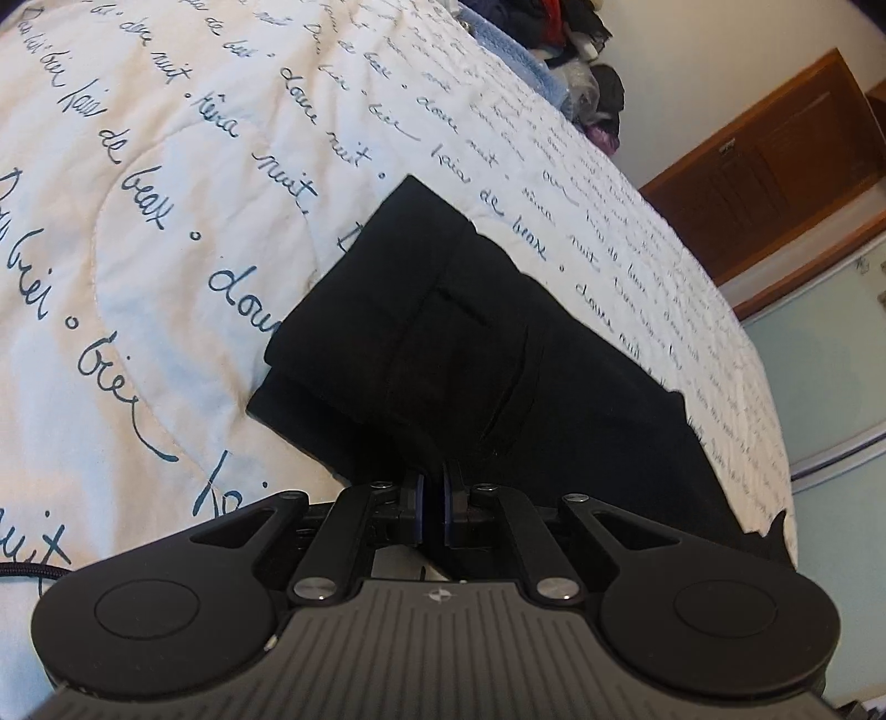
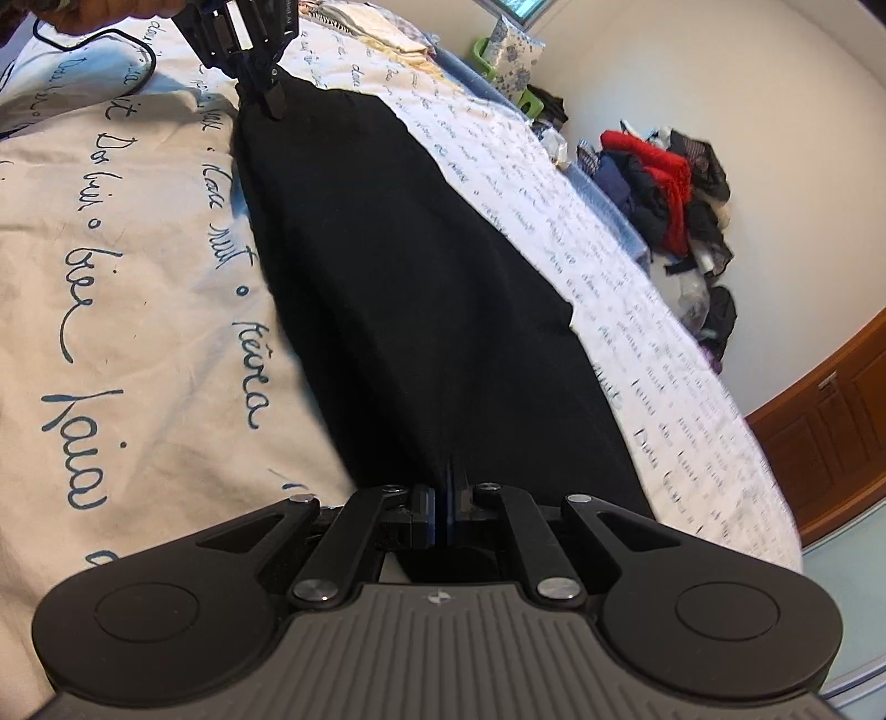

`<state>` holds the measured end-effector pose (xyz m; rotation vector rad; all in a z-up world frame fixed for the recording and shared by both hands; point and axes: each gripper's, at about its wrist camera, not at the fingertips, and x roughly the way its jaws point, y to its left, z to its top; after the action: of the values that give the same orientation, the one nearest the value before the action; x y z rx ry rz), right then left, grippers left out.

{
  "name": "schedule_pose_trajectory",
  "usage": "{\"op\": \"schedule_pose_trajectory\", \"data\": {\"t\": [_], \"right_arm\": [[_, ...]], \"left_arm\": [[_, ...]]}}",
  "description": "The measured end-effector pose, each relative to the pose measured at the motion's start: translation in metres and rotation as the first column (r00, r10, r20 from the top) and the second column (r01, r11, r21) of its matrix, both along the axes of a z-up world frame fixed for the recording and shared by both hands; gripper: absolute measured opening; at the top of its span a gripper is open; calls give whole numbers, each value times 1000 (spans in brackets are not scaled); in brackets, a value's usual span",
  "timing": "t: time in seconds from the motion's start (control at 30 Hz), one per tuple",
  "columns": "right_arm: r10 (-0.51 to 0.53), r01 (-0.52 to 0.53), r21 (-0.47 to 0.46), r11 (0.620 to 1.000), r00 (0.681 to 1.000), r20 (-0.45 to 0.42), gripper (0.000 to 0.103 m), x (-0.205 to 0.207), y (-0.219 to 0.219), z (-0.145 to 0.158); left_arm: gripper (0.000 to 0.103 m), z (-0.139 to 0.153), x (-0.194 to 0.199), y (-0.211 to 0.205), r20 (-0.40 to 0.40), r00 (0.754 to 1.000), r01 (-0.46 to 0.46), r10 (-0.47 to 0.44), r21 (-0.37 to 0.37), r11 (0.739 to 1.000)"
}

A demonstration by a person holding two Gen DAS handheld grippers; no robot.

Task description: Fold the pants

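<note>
Black pants [image 2: 421, 288] lie stretched along a white quilt with blue script [image 2: 138, 277]. My right gripper [image 2: 441, 512] is shut on the near end of the pants. My left gripper [image 1: 433, 507] is shut on the other end; it also shows in the right wrist view [image 2: 271, 99] at the far end of the cloth. In the left wrist view the pants [image 1: 443, 343] show a waistband and a pocket slit, with one end folded over.
The quilt's right edge [image 2: 692, 387] drops to the floor. A pile of dark and red clothes [image 2: 664, 183] lies by the white wall. A wooden door [image 1: 775, 166] stands at the right. Folded linens [image 2: 387, 27] sit at the far end.
</note>
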<state>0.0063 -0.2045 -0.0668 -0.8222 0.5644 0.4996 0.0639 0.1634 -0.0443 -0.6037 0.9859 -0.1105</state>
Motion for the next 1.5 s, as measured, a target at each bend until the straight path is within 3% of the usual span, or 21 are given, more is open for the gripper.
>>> {"op": "schedule_pose_trajectory", "data": {"t": [0.17, 0.33, 0.4, 0.5, 0.63, 0.73, 0.8, 0.87, 0.97, 1.03, 1.1, 1.2, 1.3, 1.37, 1.47, 1.5], "right_arm": [[5, -4, -28, 1000, 1000, 29, 5, -8, 3, -4], [-24, 24, 11, 1000, 1000, 6, 6, -18, -8, 2], [-26, 28, 41, 999, 999, -37, 6, -22, -17, 9], [-37, 53, 143, 988, 993, -108, 6, -24, -39, 29], [-150, 183, 313, 932, 980, -128, 6, -20, -77, 47], [-271, 332, 399, 855, 941, -202, 7, -12, -108, 43], [-338, 420, 395, 817, 904, -261, 7, -10, -124, 33], [-367, 457, 355, 816, 883, -293, 7, -13, -131, 23], [-361, 452, 412, 792, 889, -281, 7, -26, -136, 29], [-373, 449, 456, 768, 893, -250, 7, -28, -137, 37], [-362, 432, 517, 739, 902, -236, 7, -25, -132, 46], [-326, 388, 578, 718, 921, -214, 9, -12, -113, 55], [-225, 285, 583, 761, 959, -174, 34, 4, -75, 63], [-135, 193, 573, 797, 980, -143, 60, 12, -47, 68], [-27, 97, 569, 817, 991, -130, 61, 23, -7, 69], [-4, 88, 568, 819, 989, -149, 61, 26, 5, 68]], "left_arm": [[18, 16, -5, -3, -6, 1000, 28, -28, 30, 999], [22, 47, -20, -27, 72, 994, 66, -78, 156, 985], [35, 54, -20, -45, 109, 987, 97, -122, 210, 973], [45, 55, -16, -80, 127, 969, 171, -210, 263, 949], [49, 57, -11, -128, 166, 936, 253, -311, 298, 920], [54, 60, -12, -148, 195, 922, 268, -334, 302, 915], [56, 58, -13, -151, 197, 923, 259, -331, 318, 912], [55, 53, -12, -143, 180, 937, 228, -300, 335, 914], [52, 46, -7, -109, 162, 972, 100, -168, 360, 928], [49, 40, -6, -76, 141, 988, 9, -59, 331, 943], [41, 33, -7, -48, 122, 992, -67, 31, 301, 951], [39, 28, -12, -16, 111, 984, -165, 141, 247, 955], [45, 27, -11, 0, 100, 979, -192, 180, 123, 974], [48, 25, -11, 4, 95, 978, -193, 186, 60, 979], [47, 24, -12, 4, 114, 973, -209, 201, 67, 976], [35, 24, -13, 4, 115, 972, -214, 205, 80, 974]]}}
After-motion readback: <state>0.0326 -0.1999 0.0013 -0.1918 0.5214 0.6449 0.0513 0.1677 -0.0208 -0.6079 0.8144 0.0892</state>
